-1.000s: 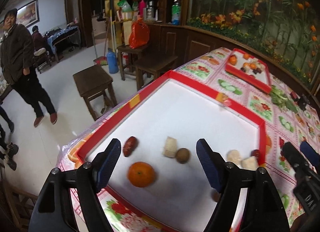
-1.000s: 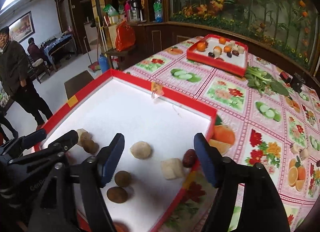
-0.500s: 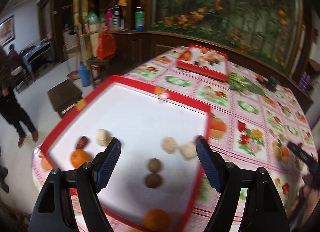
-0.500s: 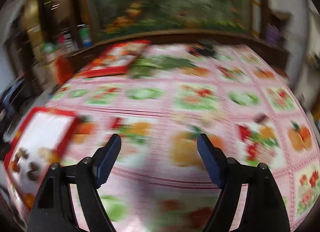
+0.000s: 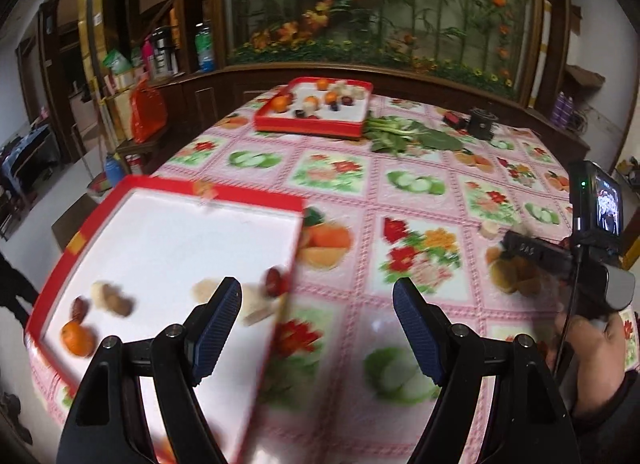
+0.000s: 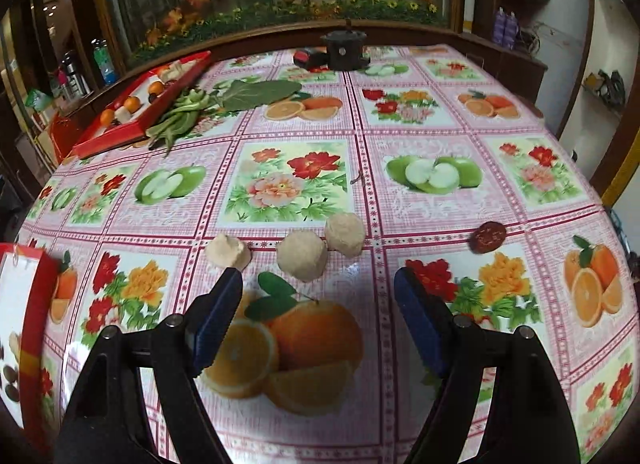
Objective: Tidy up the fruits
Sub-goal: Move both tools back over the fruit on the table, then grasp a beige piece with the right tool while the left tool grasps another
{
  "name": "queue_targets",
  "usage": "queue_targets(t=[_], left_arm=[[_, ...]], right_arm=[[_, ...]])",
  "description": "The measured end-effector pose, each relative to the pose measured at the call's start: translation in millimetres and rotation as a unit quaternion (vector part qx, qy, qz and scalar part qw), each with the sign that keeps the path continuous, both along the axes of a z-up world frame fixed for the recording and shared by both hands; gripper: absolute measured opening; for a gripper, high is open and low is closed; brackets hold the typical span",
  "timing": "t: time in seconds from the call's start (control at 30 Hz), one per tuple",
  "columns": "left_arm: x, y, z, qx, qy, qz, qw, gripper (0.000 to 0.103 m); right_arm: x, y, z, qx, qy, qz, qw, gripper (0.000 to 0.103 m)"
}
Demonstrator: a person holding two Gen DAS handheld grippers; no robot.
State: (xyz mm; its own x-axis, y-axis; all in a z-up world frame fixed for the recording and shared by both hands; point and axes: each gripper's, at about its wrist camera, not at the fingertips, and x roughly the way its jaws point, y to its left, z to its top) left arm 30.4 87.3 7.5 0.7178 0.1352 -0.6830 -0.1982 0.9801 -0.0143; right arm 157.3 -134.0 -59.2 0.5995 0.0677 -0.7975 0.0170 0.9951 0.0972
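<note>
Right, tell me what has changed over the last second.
Both grippers swung right, away from the near red tray. The right gripper now faces three pale peeled fruits and a red date loose on the tablecloth; its open, empty jaws have narrowed slightly. The left gripper stayed open and empty; tray fruits unmoved.

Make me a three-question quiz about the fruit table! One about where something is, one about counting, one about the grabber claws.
1. Where do the leafy greens lie?
A. beside the far red tray
B. inside the near tray
C. on the floor

2. How many pale peeled pieces sit loose on the tablecloth ahead of the right gripper?
A. one
B. three
C. six

3. What is between the right gripper's jaws?
A. an orange
B. a red date
C. nothing

Answers: 1 A, the greens touch that tray's edge. 2 B, three lumps lie in a row. 3 C, the jaws stand apart over the bare cloth.
</note>
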Motion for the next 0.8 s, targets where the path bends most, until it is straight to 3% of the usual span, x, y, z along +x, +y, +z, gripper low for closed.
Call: queue_targets(t=[0.03, 0.1, 0.17, 0.27, 0.4, 0.5, 0.67, 0.7, 0.73, 0.8], left_arm=[[6, -6, -1, -0.001, 0.0, -0.006, 1.0, 0.078], [25, -25, -4, -0.008, 0.001, -0.026, 0.9996, 0.078], [46, -46, -10, -0.009, 0.006, -0.045, 0.9989, 0.078], [78, -80, -23, -0.009, 0.019, -0.077, 0.9968, 0.078], [113, -115, -38, 0.007, 0.028, -0.094, 0.9951, 0.076], [131, -125, -47, -0.005, 0.038, -0.099, 0.9944, 0.076], [141, -136, -57, -0.005, 0.055, -0.11, 0.9924, 0.076], [143, -137, -59, -0.005, 0.066, -0.111, 0.9916, 0.073], [143, -139, -58, 0.001, 0.063, -0.107, 0.9922, 0.06], [142, -141, -56, 0.006, 0.06, -0.113, 0.9918, 0.045]], right_arm=[[3, 1, -3, -0.002, 0.005, 0.0, 1.0, 0.066], [5, 4, -5, -0.017, 0.003, -0.001, 1.0, 0.054], [7, 2, -4, -0.014, 0.003, 0.0, 1.0, 0.048], [7, -4, -3, -0.01, 0.002, 0.007, 1.0, 0.026], [2, -20, -3, 0.001, -0.002, 0.01, 1.0, 0.026], [1, -33, -3, 0.024, -0.004, 0.009, 1.0, 0.026], [0, -51, 1, 0.04, -0.011, 0.001, 0.999, 0.026], [-1, -55, 3, 0.043, -0.014, -0.002, 0.999, 0.026], [-2, -61, 6, 0.049, -0.018, -0.008, 0.999, 0.026], [-4, -66, 10, 0.049, -0.026, -0.01, 0.998, 0.026]])
